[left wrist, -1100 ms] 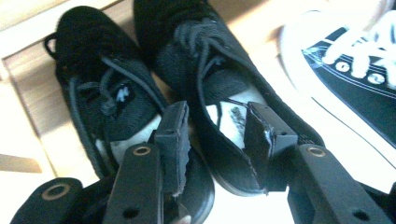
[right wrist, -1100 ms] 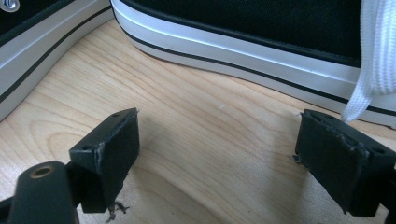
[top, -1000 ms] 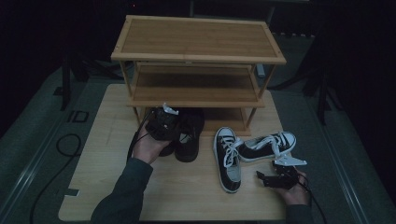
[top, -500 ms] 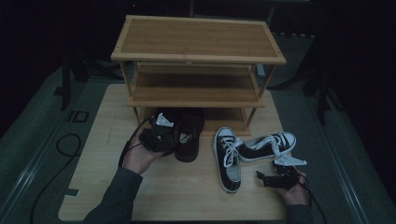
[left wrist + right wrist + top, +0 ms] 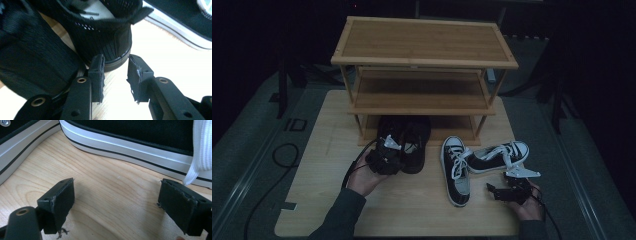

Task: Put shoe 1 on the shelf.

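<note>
Since the earlier frames, the left gripper has come down and back toward the person, from above the black shoes to their heel end; its jaws have just been opening slightly, and the right gripper has kept its place. Largest in the scene is the wooden shoe rack, standing at the far side of the wooden table with three shelves. Two black shoes lie side by side on the table, their toes under the bottom shelf and their heels toward the person. To their right lie two black sneakers with white soles and white laces: one sneaker points away from the person, and the other sneaker lies on its side, angled to the right, touching the first near its laces. In the left gripper view, the left gripper has its jaws apart, with nothing pressed between them; the heel of a black mesh shoe sits just ahead of the jaws, and the left jaw is close against the heel rim. In the right gripper view, the right gripper has its jaws wide apart over bare table, just short of the white sole of a sneaker, with a white lace hanging over the right jaw.
</note>
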Tool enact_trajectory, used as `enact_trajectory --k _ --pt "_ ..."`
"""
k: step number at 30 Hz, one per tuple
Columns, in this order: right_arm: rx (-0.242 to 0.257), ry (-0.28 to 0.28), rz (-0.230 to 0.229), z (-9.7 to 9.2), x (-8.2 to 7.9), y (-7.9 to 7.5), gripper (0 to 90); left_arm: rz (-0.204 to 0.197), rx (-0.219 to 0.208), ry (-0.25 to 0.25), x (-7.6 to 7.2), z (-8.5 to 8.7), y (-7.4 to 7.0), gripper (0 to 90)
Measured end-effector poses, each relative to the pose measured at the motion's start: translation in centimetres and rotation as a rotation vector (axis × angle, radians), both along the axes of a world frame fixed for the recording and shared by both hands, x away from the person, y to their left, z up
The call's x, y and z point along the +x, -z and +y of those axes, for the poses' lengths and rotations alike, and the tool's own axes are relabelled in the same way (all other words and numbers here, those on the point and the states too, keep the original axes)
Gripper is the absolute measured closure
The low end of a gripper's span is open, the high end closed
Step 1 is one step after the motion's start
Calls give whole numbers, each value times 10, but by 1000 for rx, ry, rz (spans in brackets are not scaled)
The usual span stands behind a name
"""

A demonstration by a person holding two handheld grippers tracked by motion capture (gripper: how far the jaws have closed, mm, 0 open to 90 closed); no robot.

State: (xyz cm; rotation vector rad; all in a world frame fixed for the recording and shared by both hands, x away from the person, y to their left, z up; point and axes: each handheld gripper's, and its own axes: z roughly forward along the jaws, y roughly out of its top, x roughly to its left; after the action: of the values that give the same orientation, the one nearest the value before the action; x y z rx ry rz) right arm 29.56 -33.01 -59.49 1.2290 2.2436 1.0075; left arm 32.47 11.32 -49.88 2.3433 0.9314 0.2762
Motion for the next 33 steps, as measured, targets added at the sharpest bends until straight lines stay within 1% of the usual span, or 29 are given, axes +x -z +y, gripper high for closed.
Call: enact_trajectory --k 3,5,10,13,14,17,19,22,23,25,29,32,33 --pt "-1 -1 0 0 0 0 135 14 13 8 0 -3 7 664" --pt "-1 -1 0 0 0 0 134 22 8 15 -1 -4 12 663" --pt "-2 -3 0 0 0 0 130 37 40 39 -1 -11 25 668" --pt "-2 -3 1 0 0 0 129 40 48 47 -1 -14 29 674" --pt "-2 -3 1 0 0 0 129 43 69 58 -1 -17 33 674" --pt "-2 -3 1 0 0 0 128 47 82 68 0 -21 37 690" --pt "-2 -3 1 0 0 0 128 44 102 78 0 -23 40 704" --pt "-2 -4 1 0 0 0 128 46 117 80 1 -28 45 742" --pt "-2 -4 1 0 0 0 128 45 131 89 2 -29 46 755" --pt "-2 -4 1 0 0 0 128 41 136 96 1 -33 49 764" --pt "-2 -4 1 0 0 0 127 29 159 106 1 -37 53 827" --pt "-2 -4 1 0 0 0 127 18 175 105 1 -38 53 872" --pt "-2 -4 1 0 0 0 127 17 171 100 1 -38 54 879"
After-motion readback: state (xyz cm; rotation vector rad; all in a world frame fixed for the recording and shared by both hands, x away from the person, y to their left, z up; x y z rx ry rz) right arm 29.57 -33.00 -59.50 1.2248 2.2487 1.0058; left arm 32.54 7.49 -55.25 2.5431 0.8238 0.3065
